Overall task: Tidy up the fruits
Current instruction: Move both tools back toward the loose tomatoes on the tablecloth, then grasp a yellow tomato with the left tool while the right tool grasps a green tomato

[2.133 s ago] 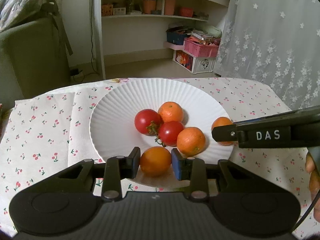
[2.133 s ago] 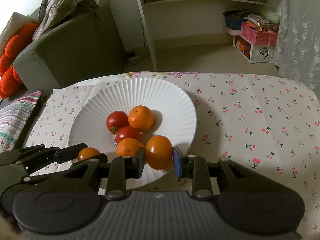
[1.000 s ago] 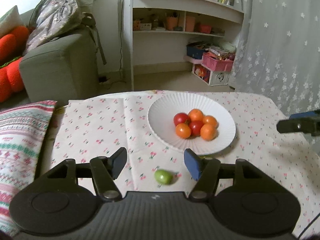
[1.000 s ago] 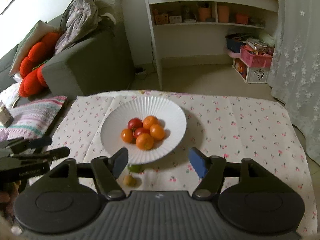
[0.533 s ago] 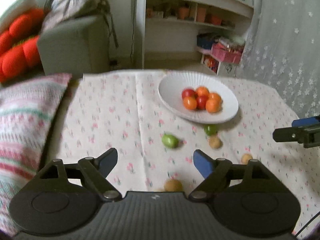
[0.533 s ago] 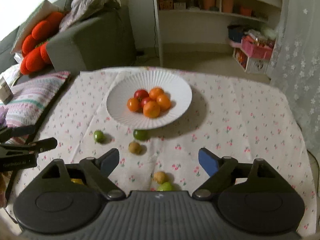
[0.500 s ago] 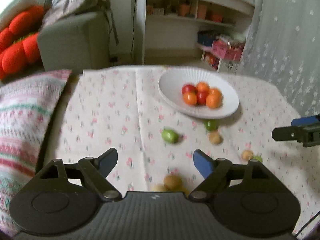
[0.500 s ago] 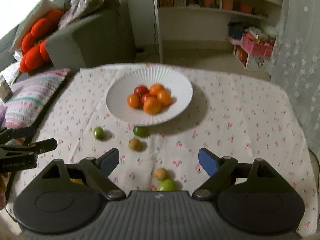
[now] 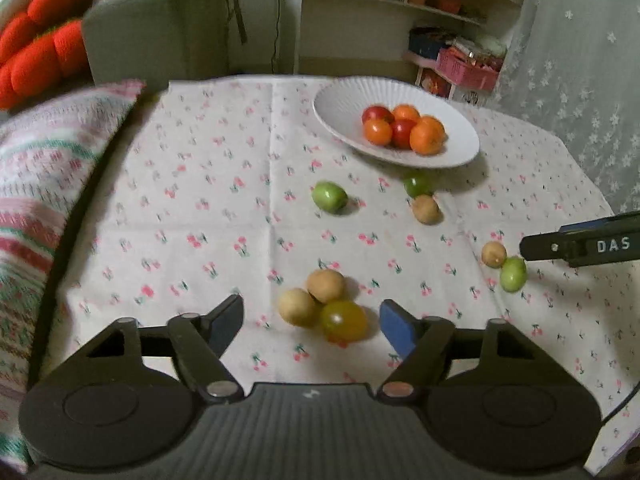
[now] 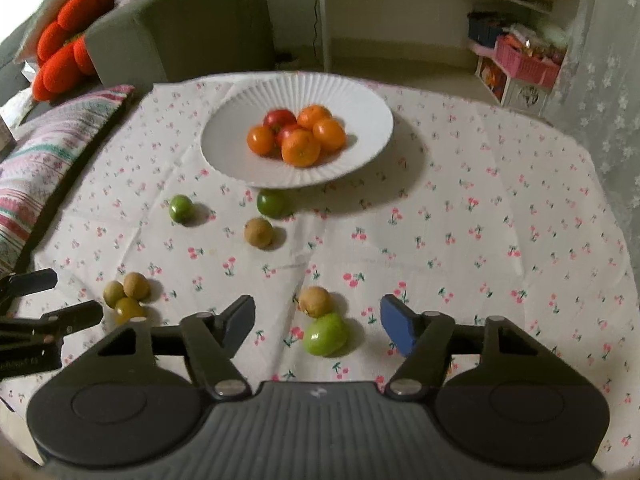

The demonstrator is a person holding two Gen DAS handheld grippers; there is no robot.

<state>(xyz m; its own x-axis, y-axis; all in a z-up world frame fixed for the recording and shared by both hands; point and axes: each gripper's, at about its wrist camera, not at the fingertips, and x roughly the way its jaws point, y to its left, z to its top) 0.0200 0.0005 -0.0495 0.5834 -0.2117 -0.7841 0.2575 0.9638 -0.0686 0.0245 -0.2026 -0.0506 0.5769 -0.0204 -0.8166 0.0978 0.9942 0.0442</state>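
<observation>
Fruits: red-orange six now on plate (image 10: 224,152) toward table's far edge, green and brown ones loose nearer; left gripper (image 9: 312,318) and right gripper (image 10: 318,318), emptied, closing over next clusters

Left wrist view: from low over table's near-left part, facing steeply down-forward along own fingers. Right wrist view: same tilt, from further right. Both close to cloth (image 9: 224,216). Shared: plate (image 9: 344,98) (image 10: 360,100), scattered fruit, sofa, shelf; each shows other's fingers at edge.
</observation>
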